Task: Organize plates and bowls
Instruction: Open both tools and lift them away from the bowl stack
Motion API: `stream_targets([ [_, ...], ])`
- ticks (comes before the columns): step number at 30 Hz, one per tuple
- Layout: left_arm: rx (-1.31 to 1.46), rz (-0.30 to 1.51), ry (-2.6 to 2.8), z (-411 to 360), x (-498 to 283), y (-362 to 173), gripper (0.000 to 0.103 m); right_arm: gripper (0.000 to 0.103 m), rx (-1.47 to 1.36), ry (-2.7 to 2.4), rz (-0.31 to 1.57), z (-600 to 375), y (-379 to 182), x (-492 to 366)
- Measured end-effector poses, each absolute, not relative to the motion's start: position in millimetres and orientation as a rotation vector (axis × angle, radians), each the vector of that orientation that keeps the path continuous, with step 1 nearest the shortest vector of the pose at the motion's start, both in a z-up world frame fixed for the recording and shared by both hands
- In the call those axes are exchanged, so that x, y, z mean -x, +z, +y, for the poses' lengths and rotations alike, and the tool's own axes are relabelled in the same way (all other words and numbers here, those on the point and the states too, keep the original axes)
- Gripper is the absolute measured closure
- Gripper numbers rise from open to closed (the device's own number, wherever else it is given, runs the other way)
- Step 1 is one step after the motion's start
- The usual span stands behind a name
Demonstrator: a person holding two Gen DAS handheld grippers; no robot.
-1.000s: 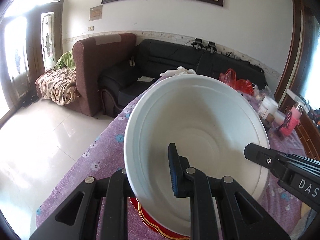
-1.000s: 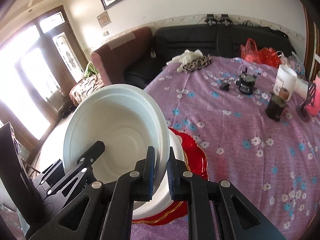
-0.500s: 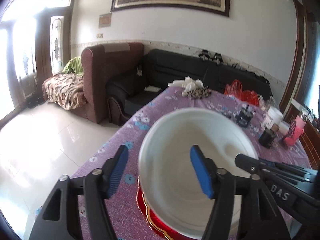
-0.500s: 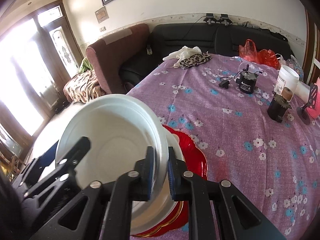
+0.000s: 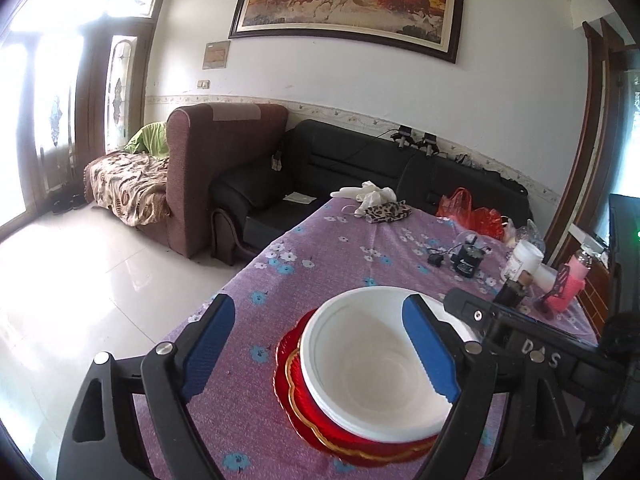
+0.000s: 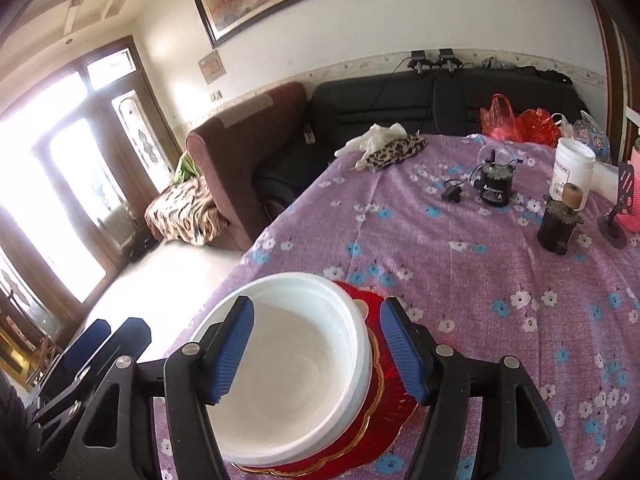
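A stack of white bowls (image 5: 376,364) (image 6: 292,364) rests on a red plate with a gold rim (image 5: 304,404) (image 6: 380,408) at the near edge of the purple flowered tablecloth. My left gripper (image 5: 320,348) hangs above and behind the stack, its jaws opening wide, blue pads (image 5: 208,344) clear of the bowl. My right gripper (image 6: 316,348) straddles the stack's right rim, jaws opening, its pads (image 6: 400,348) apart from the rim. The right gripper's black body (image 5: 528,344) also shows in the left wrist view.
Farther back on the table stand a white jar (image 6: 572,172), a dark bottle with a cork (image 6: 560,216), a small black device with a cable (image 6: 496,184), a leopard-print cloth (image 6: 396,150) and red bags (image 6: 516,120). Sofas stand beyond the table; tiled floor lies left.
Both grippers were shut on the top white bowl, which was tilted up. The bowl now lies nested on the stack, both grippers have let go, and the left one has pulled back and up.
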State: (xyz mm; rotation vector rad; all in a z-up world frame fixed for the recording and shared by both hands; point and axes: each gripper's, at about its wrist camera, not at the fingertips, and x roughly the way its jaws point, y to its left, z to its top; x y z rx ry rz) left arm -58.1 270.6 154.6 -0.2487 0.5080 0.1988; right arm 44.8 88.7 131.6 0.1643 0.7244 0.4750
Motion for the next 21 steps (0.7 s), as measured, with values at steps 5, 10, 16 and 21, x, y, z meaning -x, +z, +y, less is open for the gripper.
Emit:
stream_targets([
  [5, 0.255, 0.480, 0.175, 264.7, 75.5, 163.5, 0.016, 0.032, -0.170, 0.459, 0.695, 79.4, 138.0, -33.0],
  [10, 0.245, 0.455, 0.159, 256.2, 90.4, 172.0, 0.013, 0.031, -0.150, 0.439, 0.653, 70.1, 143.3, -12.2],
  [16, 0.209, 0.437, 0.152, 241.6, 100.5, 178.2, 0.012, 0.023, -0.094, 0.397, 0.567, 59.1, 154.8, 22.3],
  [21, 0.183, 0.425, 0.149, 226.7, 106.5, 181.5, 0.011, 0.018, -0.081, 0.362, 0.529, 42.4, 159.4, 40.5],
])
